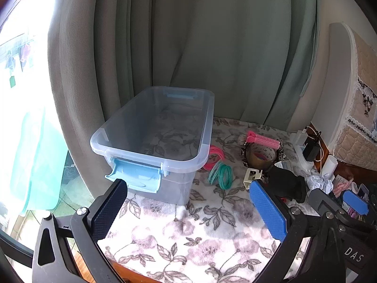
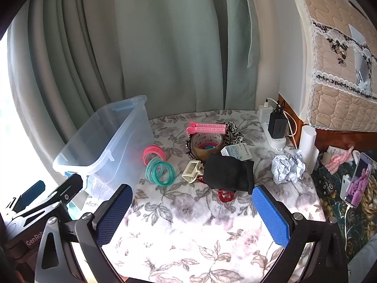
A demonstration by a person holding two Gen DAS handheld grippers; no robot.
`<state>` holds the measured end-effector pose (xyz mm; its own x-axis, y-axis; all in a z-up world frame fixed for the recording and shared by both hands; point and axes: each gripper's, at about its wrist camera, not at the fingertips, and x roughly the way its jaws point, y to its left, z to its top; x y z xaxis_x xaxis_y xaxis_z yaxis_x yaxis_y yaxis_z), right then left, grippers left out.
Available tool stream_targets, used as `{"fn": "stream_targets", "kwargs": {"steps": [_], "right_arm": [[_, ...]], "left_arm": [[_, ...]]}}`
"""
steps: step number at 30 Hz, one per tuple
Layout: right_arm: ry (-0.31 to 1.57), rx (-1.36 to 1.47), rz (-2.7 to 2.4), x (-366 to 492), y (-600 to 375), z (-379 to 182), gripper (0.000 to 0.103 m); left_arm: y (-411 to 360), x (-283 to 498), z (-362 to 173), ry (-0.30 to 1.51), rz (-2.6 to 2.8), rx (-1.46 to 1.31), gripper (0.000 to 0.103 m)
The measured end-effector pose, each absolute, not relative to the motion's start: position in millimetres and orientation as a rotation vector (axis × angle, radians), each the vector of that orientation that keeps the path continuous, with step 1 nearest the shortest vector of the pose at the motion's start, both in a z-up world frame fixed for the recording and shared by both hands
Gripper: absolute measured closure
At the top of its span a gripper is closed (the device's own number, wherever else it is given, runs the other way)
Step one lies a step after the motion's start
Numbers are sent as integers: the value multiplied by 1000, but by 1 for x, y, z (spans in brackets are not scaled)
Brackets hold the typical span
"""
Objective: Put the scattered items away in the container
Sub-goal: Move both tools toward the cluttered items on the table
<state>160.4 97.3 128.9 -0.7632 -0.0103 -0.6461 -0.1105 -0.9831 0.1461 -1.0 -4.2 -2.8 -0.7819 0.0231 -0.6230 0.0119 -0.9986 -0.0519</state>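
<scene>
Both tongs spread wide, holding nothing: left tongs [image 1: 188, 212] near clear container [image 1: 153, 127], right tongs [image 2: 193, 214] facing clutter. Container on table [image 2: 188, 235]; teal rings [image 2: 160, 171], pink rings [image 2: 154, 154], tape roll [image 2: 206, 147], black pouch [image 2: 229, 173] scattered beside it

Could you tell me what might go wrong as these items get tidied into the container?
The red clip sits partly under the black pouch, so lifting the pouch might drag it. The pink curler rests on the tape roll and could roll off. The crumpled paper may deform in a grasp.
</scene>
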Motion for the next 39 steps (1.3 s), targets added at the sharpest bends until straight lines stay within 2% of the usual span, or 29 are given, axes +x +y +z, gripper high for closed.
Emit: {"fn": "stream_targets", "kwargs": {"steps": [20,39], "right_arm": [[215,-1103,2898,148,88,119,0],[333,-1142,2875,138,126,100,0]], "left_arm": [[-10,-12,-10,-87,2970,-1062,0],[23,-34,-23,-14,2922,-1144,0]]}}
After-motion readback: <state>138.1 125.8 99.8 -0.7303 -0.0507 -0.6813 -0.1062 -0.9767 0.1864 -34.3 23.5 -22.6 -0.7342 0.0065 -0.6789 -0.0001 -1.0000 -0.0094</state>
